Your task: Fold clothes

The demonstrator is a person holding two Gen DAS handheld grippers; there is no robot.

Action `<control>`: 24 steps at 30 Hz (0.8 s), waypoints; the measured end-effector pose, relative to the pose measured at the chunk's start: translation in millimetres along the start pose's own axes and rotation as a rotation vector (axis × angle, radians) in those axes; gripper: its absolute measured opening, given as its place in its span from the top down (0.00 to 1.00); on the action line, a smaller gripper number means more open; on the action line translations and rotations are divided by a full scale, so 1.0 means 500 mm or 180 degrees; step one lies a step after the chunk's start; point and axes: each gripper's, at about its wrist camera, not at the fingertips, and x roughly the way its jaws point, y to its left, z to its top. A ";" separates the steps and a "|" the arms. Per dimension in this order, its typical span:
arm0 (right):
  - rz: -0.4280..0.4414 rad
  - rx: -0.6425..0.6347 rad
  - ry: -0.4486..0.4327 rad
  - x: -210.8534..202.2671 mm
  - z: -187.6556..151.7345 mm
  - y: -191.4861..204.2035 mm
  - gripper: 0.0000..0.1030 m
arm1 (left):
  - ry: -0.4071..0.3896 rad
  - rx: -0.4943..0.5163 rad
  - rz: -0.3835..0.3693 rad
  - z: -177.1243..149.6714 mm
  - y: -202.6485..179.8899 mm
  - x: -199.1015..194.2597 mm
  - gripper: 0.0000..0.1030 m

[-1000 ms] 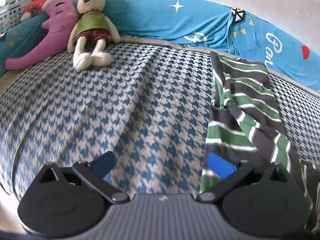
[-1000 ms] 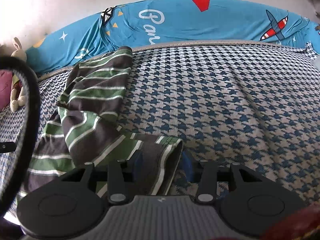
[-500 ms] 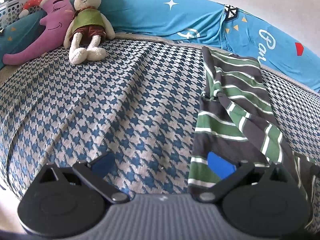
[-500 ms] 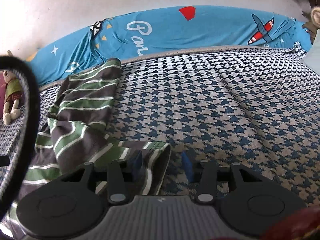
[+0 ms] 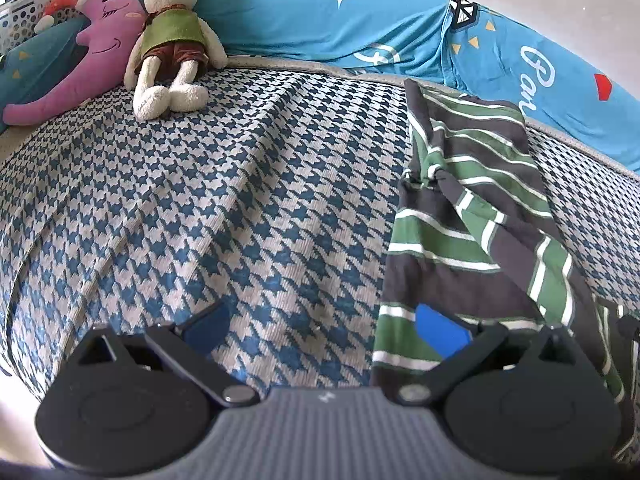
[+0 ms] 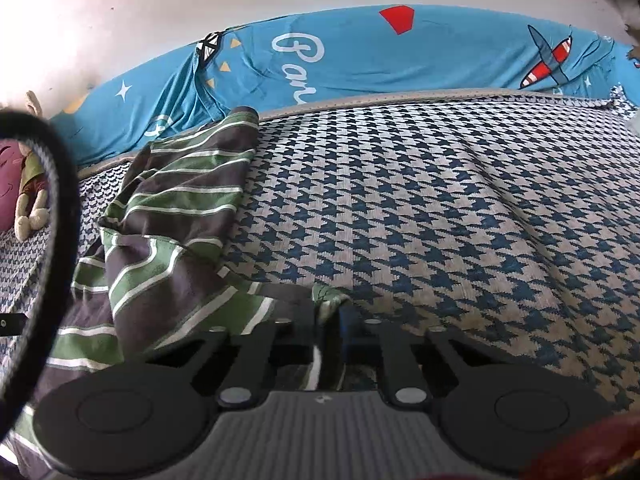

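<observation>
Left wrist view: left gripper (image 5: 322, 330) fingers spread wide over the bed (image 5: 224, 200), holding nothing, right finger above the near edge of the striped shirt (image 5: 472, 216). Right wrist view: right gripper (image 6: 330, 320) fingers pinched shut on the shirt's hem, shirt rumpled leftward across the bed.

The striped shirt (image 5: 472, 216) is soft, thin cloth with a dull look. The bed cover (image 5: 224, 200) under it is thick knitted cloth, ribbed and a bit rough. The blue sheet (image 6: 360, 60) by the wall is smooth cloth. The toy rabbit (image 5: 172, 40) looks fuzzy. The left gripper (image 5: 320, 328) is matt black plastic with small shiny metal pins.
</observation>
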 end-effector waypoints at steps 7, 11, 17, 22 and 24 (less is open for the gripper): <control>0.0276 -0.0003 -0.0235 -0.057 0.010 0.025 0.93 | 0.0013 -0.0004 0.0081 -0.013 0.002 0.006 0.00; 0.0557 -0.0189 -0.0350 -0.104 0.003 0.071 0.93 | 0.0033 -0.0047 0.0127 -0.025 0.010 0.005 0.00; 0.1001 -0.0462 -0.0361 -0.158 -0.036 0.168 0.93 | 0.0060 -0.0110 0.0099 -0.042 0.022 -0.003 0.00; 0.1376 -0.0727 -0.0274 -0.184 -0.080 0.254 0.93 | 0.0017 -0.0188 0.0110 -0.048 0.037 -0.016 0.00; 0.1522 -0.0813 -0.0215 -0.186 -0.098 0.280 0.93 | -0.0029 -0.0258 0.0135 -0.048 0.050 -0.025 0.00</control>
